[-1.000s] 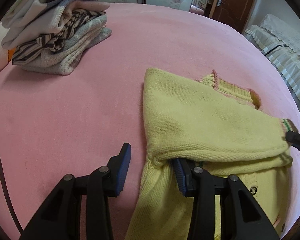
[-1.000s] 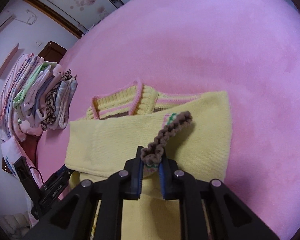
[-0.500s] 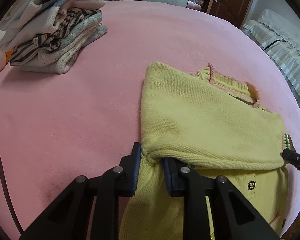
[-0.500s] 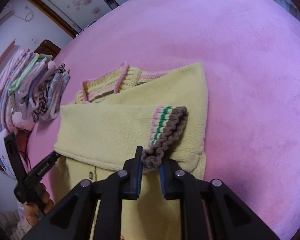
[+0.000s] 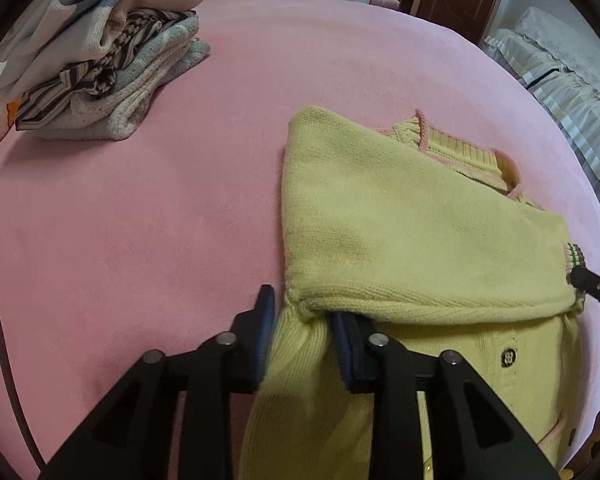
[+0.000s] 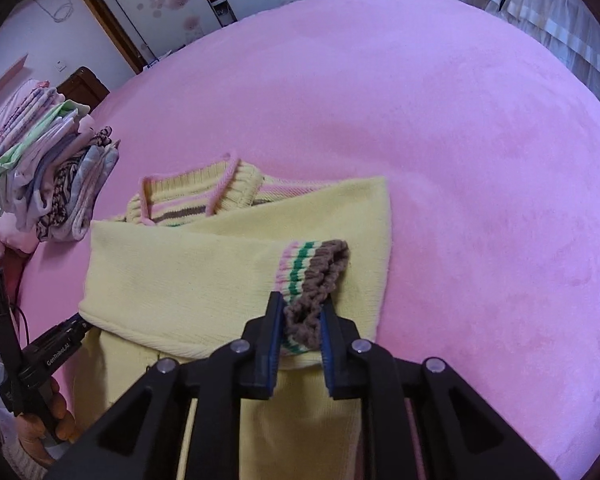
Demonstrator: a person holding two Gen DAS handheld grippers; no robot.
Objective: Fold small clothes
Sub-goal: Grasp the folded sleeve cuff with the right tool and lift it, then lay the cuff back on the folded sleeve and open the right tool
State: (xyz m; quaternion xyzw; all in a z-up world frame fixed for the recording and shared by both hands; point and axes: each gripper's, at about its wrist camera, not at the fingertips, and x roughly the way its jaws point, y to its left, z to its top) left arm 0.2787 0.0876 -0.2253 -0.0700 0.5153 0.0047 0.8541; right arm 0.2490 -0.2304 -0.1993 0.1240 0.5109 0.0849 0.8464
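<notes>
A small yellow knit cardigan (image 5: 399, 232) with pink trim lies on the pink bed, its sleeve folded across the body. My left gripper (image 5: 301, 332) is shut on the cardigan's left side at the sleeve fold. In the right wrist view the cardigan (image 6: 188, 276) shows its striped collar at the far side. My right gripper (image 6: 300, 320) is shut on the sleeve cuff (image 6: 311, 280), which has pink, green and brown stripes. The right gripper's tip (image 5: 591, 288) shows at the right edge of the left wrist view.
A stack of folded clothes (image 5: 100, 68) sits at the far left of the pink bed (image 5: 140, 220); it also shows in the right wrist view (image 6: 48, 168). A second bed (image 5: 559, 64) stands to the far right. A black cable (image 5: 0, 336) runs at the left edge.
My left gripper has closed on the cardigan's side at the sleeve fold. My right gripper has drawn the cuff toward me, so the sleeve lies flatter across the body.
</notes>
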